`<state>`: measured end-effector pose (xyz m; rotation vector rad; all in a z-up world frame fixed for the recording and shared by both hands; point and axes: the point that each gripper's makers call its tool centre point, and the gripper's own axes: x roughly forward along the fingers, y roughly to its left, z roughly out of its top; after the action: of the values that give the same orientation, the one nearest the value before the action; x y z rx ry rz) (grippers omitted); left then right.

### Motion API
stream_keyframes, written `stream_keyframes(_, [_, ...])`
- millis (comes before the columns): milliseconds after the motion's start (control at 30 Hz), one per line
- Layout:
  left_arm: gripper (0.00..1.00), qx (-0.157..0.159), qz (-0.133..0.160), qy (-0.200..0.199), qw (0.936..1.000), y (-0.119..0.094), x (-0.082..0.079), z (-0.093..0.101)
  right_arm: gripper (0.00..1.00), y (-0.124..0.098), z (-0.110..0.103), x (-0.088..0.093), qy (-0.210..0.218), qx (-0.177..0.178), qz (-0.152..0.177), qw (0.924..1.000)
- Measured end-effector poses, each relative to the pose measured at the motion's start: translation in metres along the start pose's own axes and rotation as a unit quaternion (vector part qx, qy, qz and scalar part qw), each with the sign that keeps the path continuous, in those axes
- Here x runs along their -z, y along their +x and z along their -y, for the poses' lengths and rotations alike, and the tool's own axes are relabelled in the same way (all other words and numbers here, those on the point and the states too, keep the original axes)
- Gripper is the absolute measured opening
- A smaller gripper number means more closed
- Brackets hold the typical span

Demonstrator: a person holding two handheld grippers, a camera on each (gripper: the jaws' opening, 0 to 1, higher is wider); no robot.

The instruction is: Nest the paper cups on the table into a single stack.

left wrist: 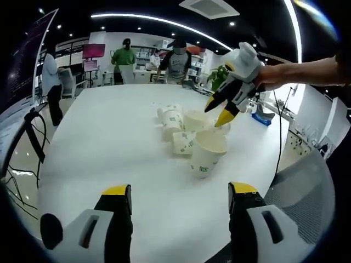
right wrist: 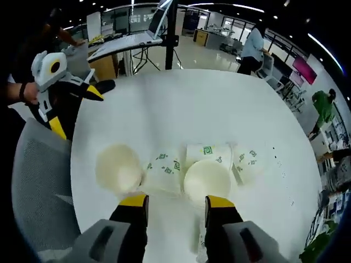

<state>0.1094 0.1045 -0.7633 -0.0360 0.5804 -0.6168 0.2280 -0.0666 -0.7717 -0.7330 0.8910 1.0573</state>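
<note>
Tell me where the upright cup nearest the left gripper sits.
In the left gripper view, the upright cup stands right of centre on the white table, touching a tipped cup behind it, below the right gripper.

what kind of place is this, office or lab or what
Probably an open-plan office or demo space: a large white table holding paper cups, people standing by desks and shelves behind it, a pink wall screen, strip ceiling lights, and a laptop on a stand.

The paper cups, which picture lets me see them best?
The right gripper view: it looks down on the paper cups from close above, so their open mouths and green prints show. The left gripper view shows the paper cups farther off, from the side, clustered together.
</note>
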Motion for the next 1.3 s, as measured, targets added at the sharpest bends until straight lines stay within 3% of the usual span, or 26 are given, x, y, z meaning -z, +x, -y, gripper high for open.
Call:
stream_keyframes(333, [0.69, -0.008, -0.005, -0.006, 0.9999, -0.004, 0.007, -0.006, 0.39, 0.01, 0.008, 0.003, -0.04, -0.02, -0.018, 0.9988])
stream_keyframes(400, [0.69, -0.009, -0.005, -0.007, 0.9999, -0.005, 0.007, -0.007, 0.39, 0.011, 0.0, 0.004, -0.053, -0.027, -0.025, 0.9979])
stream_keyframes(433, [0.69, -0.01, -0.005, -0.008, 0.9999, -0.005, 0.007, -0.007, 0.39, 0.02, 0.01, 0.007, -0.059, -0.032, -0.03, 0.9973])
stream_keyframes(533, [0.7, -0.011, -0.005, -0.009, 0.9999, -0.006, 0.007, -0.007, 0.39, 0.025, 0.01, 0.011, -0.068, -0.035, -0.038, 0.9963])
stream_keyframes(667, [0.7, -0.013, -0.003, -0.01, 0.9999, -0.007, 0.005, -0.009, 0.39, 0.02, 0.005, 0.008, -0.077, -0.043, -0.047, 0.9951])
stream_keyframes(800, [0.7, -0.017, -0.003, -0.012, 0.9998, -0.008, 0.005, -0.012, 0.38, 0.035, 0.012, 0.019, -0.089, -0.049, -0.062, 0.9929])
stream_keyframes(867, [0.7, -0.018, -0.004, -0.013, 0.9998, -0.007, 0.006, -0.013, 0.37, 0.027, 0.004, 0.022, -0.107, -0.048, -0.075, 0.9903])
stream_keyframes(900, [0.7, -0.018, -0.004, -0.013, 0.9997, -0.007, 0.006, -0.014, 0.37, 0.041, 0.016, 0.028, -0.112, -0.05, -0.079, 0.9893])
stream_keyframes(933, [0.7, -0.019, -0.004, -0.013, 0.9997, -0.007, 0.007, -0.014, 0.37, 0.042, 0.016, 0.028, -0.114, -0.052, -0.081, 0.9888])
stream_keyframes(1300, [0.69, -0.022, -0.011, -0.016, 0.9996, -0.006, 0.013, -0.018, 0.29, 0.045, 0.004, 0.021, -0.125, -0.059, -0.092, 0.9861])
